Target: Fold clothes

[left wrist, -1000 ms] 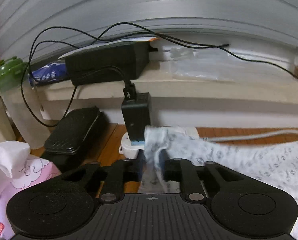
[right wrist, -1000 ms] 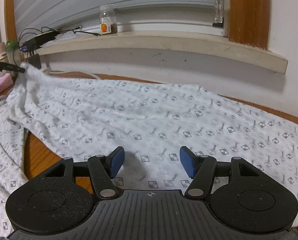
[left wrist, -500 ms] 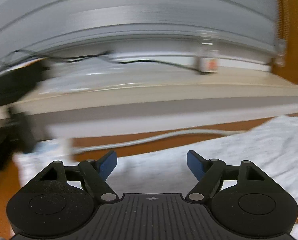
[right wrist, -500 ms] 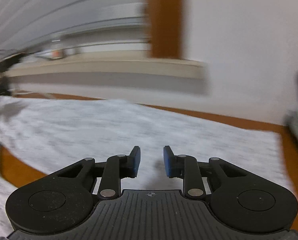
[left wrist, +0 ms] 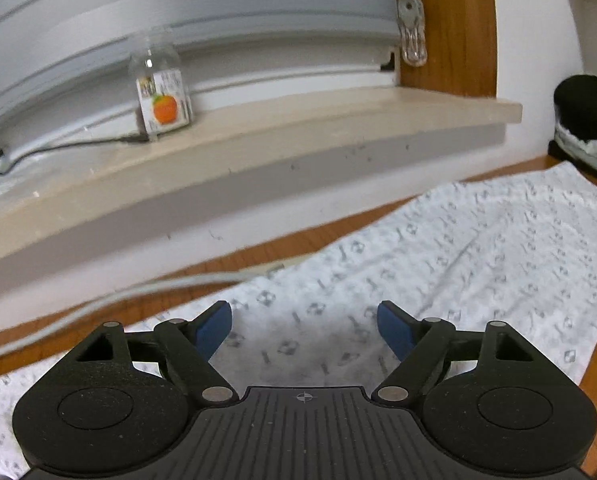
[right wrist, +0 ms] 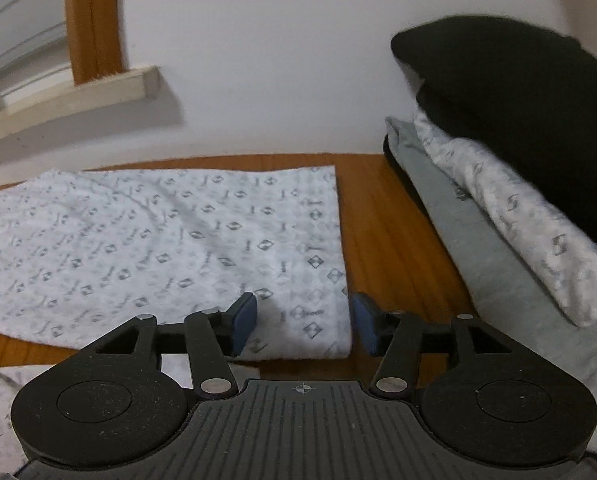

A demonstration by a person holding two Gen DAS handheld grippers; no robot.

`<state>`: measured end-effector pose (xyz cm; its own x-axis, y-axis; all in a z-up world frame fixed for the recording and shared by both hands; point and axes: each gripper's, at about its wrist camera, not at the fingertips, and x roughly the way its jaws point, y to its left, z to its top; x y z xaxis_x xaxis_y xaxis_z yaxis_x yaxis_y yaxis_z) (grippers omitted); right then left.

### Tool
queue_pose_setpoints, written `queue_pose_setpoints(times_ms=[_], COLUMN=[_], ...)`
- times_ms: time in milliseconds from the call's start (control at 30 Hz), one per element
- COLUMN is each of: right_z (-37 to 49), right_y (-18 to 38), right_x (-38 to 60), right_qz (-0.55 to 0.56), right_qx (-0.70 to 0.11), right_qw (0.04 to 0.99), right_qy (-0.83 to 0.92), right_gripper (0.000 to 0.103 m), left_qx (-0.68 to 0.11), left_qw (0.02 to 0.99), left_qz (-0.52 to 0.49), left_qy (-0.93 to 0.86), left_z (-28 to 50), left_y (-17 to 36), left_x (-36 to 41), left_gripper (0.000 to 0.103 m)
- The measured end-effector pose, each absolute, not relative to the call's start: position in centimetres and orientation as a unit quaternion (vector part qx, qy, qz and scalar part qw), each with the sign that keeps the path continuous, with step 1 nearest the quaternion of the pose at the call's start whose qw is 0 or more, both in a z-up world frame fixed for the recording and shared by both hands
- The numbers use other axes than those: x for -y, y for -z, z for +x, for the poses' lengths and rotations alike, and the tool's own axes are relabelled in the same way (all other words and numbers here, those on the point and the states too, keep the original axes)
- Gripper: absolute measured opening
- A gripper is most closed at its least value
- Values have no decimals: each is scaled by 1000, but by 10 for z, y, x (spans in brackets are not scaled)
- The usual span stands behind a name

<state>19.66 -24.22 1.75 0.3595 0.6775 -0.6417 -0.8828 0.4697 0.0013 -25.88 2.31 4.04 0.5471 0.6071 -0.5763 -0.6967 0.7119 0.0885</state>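
Note:
A white garment with a small grey pattern lies spread flat on the wooden table. My left gripper hovers over it, jaws wide, nothing between the blue pads. In the right wrist view the same garment ends in a straight edge near the right side. My right gripper straddles the garment's near right corner, its jaws opening, and the pads do not press the cloth.
A pile of folded clothes, black on white on grey, sits at the table's right. A beige window sill carries a small jar with an orange label. A grey cable runs along the table by the wall.
The left gripper let go of the garment's corner, opened wide and swung right, away from the charger and tissue box. The right gripper swung right to the garment's right edge, narrowing and then widening.

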Motion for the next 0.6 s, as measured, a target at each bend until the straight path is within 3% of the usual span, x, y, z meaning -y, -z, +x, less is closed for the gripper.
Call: queue_pose_setpoints(times_ms=[67, 133, 200, 233, 500, 600], right_z=[204, 211, 216, 218, 217, 226], right_y=[-14, -14, -15, -16, -58, -50], right_x=[235, 228, 221, 217, 174, 160], right_qz=[-175, -167, -165, -164, -225, -265], right_qx=[-296, -300, -299, -299, -160, -198], right_qw=[804, 799, 795, 792, 854, 845], right_qy=[-485, -493, -502, -506, -442, -421], right_gripper=[54, 47, 18, 13, 8, 14], left_qx=[-293, -286, -278, -273, -227, -232], left_qw=[876, 878, 880, 880, 886, 887], left_qz=[-86, -98, -105, -109, -113, -116], left_qy=[-372, -370, -372, -372, -388, -381], left_z=[-262, -266, -270, -272, -288, -291], left_y=[-36, -34, -35, -36, -42, -43], left_x=[-26, -28, -30, -30, -33, -37], left_gripper=[82, 82, 83, 83, 83, 84])
